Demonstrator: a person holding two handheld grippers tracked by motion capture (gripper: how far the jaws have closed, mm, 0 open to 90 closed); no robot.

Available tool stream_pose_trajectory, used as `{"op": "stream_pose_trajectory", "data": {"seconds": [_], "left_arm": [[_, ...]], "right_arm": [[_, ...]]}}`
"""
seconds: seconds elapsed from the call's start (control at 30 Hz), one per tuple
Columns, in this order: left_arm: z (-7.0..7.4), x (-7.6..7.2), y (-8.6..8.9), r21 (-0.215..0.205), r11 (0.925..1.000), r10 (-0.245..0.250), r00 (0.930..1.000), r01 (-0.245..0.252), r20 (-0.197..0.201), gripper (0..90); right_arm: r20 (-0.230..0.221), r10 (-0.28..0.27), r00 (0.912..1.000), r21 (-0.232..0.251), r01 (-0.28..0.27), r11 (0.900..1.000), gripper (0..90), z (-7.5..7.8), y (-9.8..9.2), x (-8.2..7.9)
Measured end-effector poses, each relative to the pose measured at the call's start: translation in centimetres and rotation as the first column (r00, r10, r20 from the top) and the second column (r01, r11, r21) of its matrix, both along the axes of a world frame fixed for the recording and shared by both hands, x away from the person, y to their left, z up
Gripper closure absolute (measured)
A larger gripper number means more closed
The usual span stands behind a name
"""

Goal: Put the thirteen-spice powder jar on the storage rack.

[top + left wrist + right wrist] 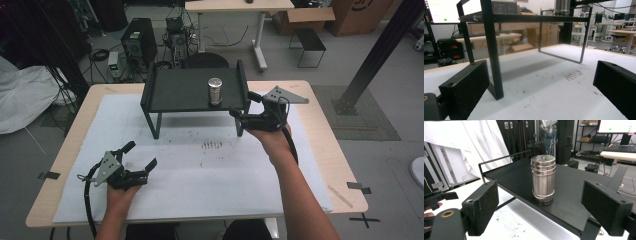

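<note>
From the high view, a shiny metal can (215, 91) stands upright on the black shelf (180, 90) at the far side of the desk (320, 150), near the shelf's right end. The right gripper (241, 106) is just beside that end, fingers spread and holding nothing. The left gripper (140, 156) sits well in front of the shelf, fingers spread too.

In the left gripper view, the shelf's leg (492, 50) stands close ahead, and both fingers (464, 87) are apart.

In the right gripper view, the can (543, 178) stands on the shelf beyond the wide-apart fingers (482, 206), not touching them.

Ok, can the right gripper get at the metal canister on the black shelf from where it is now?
Probably yes. The right gripper sits open at the shelf's front right corner, and the metal canister stands upright near that edge with nothing between it and the jaws.
</note>
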State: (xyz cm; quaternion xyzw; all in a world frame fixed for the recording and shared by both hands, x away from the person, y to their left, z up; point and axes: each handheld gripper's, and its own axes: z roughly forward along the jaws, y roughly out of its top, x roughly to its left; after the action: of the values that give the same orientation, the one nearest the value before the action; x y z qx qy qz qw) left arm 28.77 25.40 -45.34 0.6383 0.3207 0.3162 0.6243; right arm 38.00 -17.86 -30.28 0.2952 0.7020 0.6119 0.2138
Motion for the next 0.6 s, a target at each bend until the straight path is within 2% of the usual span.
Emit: {"op": "stream_pose_trajectory", "data": {"seconds": [0.23,0.37,0.6], "left_arm": [[0.0,0.0,0.0,0.000,1.0000,0.000,1.0000,0.000,0.000,1.1],[0.0,0.0,0.0,0.000,1.0000,0.001,1.0000,-0.001,0.000,1.1],[0.0,0.0,0.0,0.001,1.0000,0.001,1.0000,-0.001,0.000,1.2]], "right_arm": [[0.036,0.002,0.9994,0.015,-0.002,1.000,10.1,-1.3,-0.8,-0.7],[0.029,-0.001,0.9996,0.024,0.000,1.000,6.3,-2.4,-1.3,-0.9],[0.022,-0.041,0.9989,0.054,0.040,0.998,1.6,-4.0,-2.2,-1.1]]}}
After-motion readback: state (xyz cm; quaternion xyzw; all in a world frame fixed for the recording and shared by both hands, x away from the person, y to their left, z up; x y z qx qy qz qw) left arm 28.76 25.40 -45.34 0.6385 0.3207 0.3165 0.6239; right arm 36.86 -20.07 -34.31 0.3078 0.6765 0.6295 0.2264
